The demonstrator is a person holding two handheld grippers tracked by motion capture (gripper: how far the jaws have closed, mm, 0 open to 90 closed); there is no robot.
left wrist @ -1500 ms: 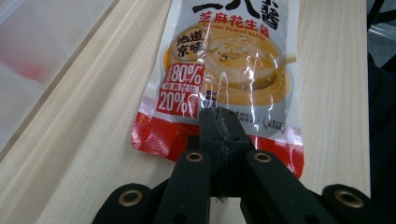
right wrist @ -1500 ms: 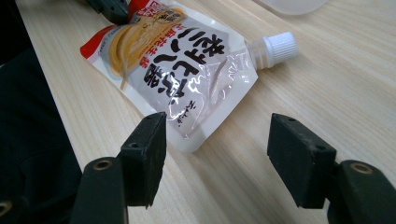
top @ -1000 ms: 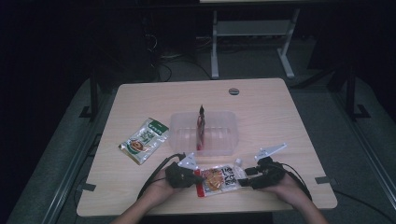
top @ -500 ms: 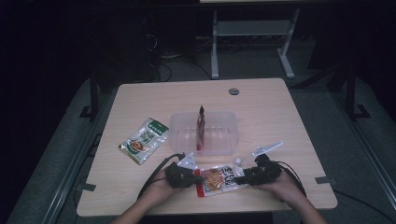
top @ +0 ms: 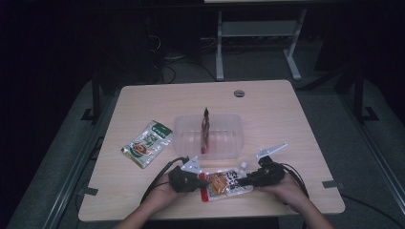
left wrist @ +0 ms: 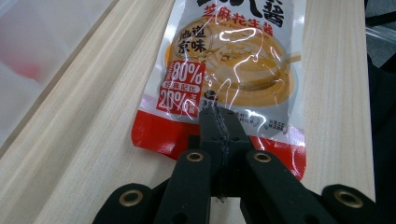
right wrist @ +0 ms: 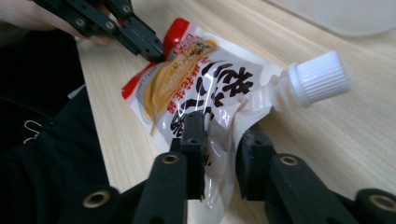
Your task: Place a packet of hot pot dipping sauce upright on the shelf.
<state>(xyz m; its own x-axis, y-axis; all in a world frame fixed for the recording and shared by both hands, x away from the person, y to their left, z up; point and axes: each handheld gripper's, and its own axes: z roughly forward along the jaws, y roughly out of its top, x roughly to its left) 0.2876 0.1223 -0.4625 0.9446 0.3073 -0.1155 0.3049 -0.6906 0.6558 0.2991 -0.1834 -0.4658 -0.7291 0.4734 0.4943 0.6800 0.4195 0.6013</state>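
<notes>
At the near edge of the pale wooden table (top: 286, 114), a flat white-and-red glossy sauce pouch with a white screw cap (top: 223, 183) lies between the person's two hands, just in front of a clear, shallow plastic tub (top: 224, 138). The left gripper (top: 197, 182) has its black jaws clenched tight on the pouch's red bottom seam; in the left gripper view the jaw tips meet over the plastic edge (left wrist: 219, 128), with the printed picture of brown sauce stretching away beyond them. The right gripper (top: 247, 180) comes in from the opposite side, at the cap end. Its jaws have just been closing, and in the right gripper view they straddle the crinkled upper corner of the pouch (right wrist: 219, 140), beside the ribbed cap (right wrist: 320, 77); whether the pads press the film cannot be told for certain, since a gap shows beside one jaw. Inside the tub a slim red packet (top: 206, 131) stands upright on its edge. Well to the left of the tub, a green-and-white snack bag (top: 147, 143) lies flat on the tabletop.
</notes>
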